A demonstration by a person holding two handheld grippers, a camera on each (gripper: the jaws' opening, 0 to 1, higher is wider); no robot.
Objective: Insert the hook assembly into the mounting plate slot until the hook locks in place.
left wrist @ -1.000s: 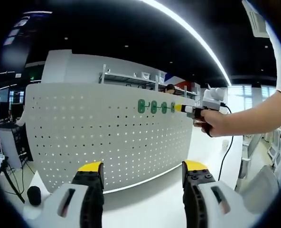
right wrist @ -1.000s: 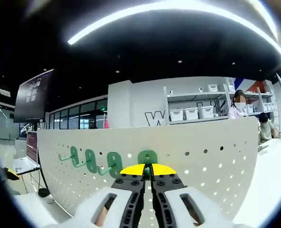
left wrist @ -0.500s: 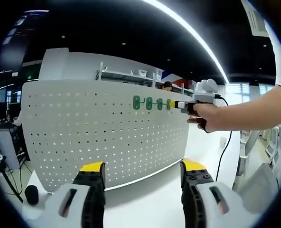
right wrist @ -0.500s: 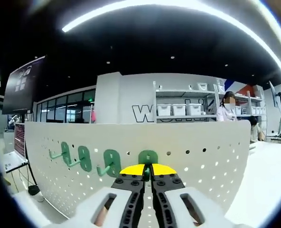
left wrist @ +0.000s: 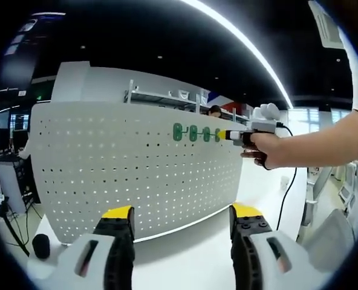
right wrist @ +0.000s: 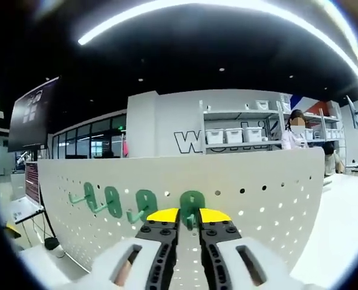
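Observation:
A white perforated mounting plate [left wrist: 136, 175] stands upright on a white table [left wrist: 197, 254]. Several green hooks [left wrist: 193, 133] sit in a row near its top edge. My left gripper [left wrist: 182, 212] hangs open in front of the plate, with nothing between its jaws. In the left gripper view a hand holds the right gripper [left wrist: 230, 135] against the rightmost hook. In the right gripper view the plate [right wrist: 257, 199] is close ahead. The right gripper [right wrist: 189, 216] has its jaws slightly apart around the stem of the nearest green hook [right wrist: 192, 201], which sits on the plate. Three more hooks [right wrist: 112, 201] line up to the left.
A black round object [left wrist: 40, 246] lies on the table at the plate's left end. A black cable [left wrist: 286, 193] hangs from the right gripper. Shelves with white bins [right wrist: 239, 136] and a person [right wrist: 297, 130] are behind the plate. A dark screen [right wrist: 31, 115] hangs at the left.
The right gripper's jaws have parted a little around the nearest hook, which stays on the plate. The left gripper has not opened or shut; both views shifted slightly.

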